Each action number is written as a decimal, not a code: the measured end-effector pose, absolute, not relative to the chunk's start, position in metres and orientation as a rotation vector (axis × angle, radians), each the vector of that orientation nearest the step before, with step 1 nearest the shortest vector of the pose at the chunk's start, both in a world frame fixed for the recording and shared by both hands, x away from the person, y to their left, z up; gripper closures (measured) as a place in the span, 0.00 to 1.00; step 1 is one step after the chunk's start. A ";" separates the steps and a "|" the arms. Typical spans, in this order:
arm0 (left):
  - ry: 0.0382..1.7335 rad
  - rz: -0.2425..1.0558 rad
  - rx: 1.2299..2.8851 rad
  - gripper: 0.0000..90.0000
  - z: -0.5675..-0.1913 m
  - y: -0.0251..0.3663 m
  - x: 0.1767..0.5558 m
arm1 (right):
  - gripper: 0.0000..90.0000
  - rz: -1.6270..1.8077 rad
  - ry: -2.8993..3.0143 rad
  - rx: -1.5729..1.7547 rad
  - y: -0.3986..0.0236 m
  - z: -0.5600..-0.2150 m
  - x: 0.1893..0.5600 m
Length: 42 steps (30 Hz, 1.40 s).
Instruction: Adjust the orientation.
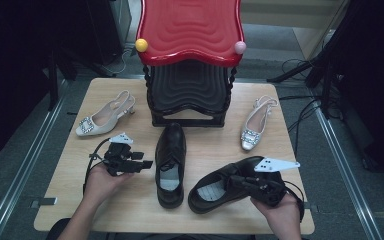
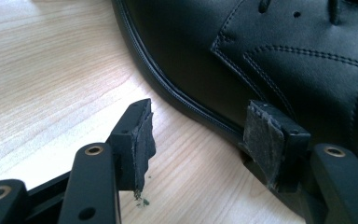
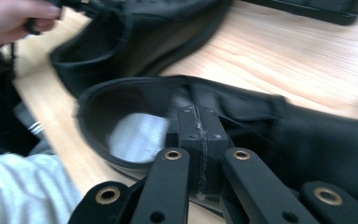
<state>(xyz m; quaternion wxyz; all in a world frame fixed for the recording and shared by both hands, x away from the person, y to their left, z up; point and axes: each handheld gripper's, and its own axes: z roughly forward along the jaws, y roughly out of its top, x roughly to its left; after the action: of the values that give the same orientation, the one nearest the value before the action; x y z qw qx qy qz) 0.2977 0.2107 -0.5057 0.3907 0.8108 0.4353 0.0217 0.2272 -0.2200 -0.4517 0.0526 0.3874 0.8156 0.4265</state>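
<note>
Two black leather lace-up shoes lie on the wooden table [image 1: 65, 175]. One shoe [image 1: 171, 165] points away from me in the middle. My left gripper [image 1: 142, 164] is open beside its left flank. In the left gripper view the jaws [image 2: 205, 135] stand apart, and the right pad [image 2: 261, 140] rests at that shoe's [image 2: 270, 56] sole edge. The other shoe [image 1: 220, 187] lies slanted at the front right. My right gripper [image 1: 235, 181] is shut at its collar. In the right gripper view the pads [image 3: 198, 126] are pressed together over this shoe's [image 3: 307, 140] opening, with nothing visible between them.
A silver slingback heel [image 1: 102, 116] lies at the back left and its pair [image 1: 255, 125] at the back right. A red-topped black stool stack [image 1: 190, 30] stands at the far middle edge. Dark cables and stands run beside the table on the right.
</note>
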 end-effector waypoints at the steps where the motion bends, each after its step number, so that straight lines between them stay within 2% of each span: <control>1: 1.106 0.055 2.060 0.47 -0.506 0.211 0.298 | 1.00 1.277 2.462 1.181 -0.223 -0.453 0.228; 13: 1.097 0.044 2.052 0.47 -0.508 0.208 0.300 | 1.00 1.061 2.434 1.392 -0.263 -0.488 0.232; 18: 1.092 0.051 2.055 0.47 -0.507 0.207 0.299 | 1.00 1.010 2.509 1.393 -0.256 -0.501 0.236; 42: 1.106 0.105 2.065 0.47 -0.505 0.210 0.284 | 1.00 1.010 2.550 1.307 -0.227 -0.501 0.267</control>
<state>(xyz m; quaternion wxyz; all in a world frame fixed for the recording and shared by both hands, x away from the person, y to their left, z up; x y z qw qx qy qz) 0.2838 0.2100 -0.5047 0.3882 0.8116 0.4346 0.0411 0.2669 -0.2271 -0.5013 0.0517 0.4297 0.8382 0.3318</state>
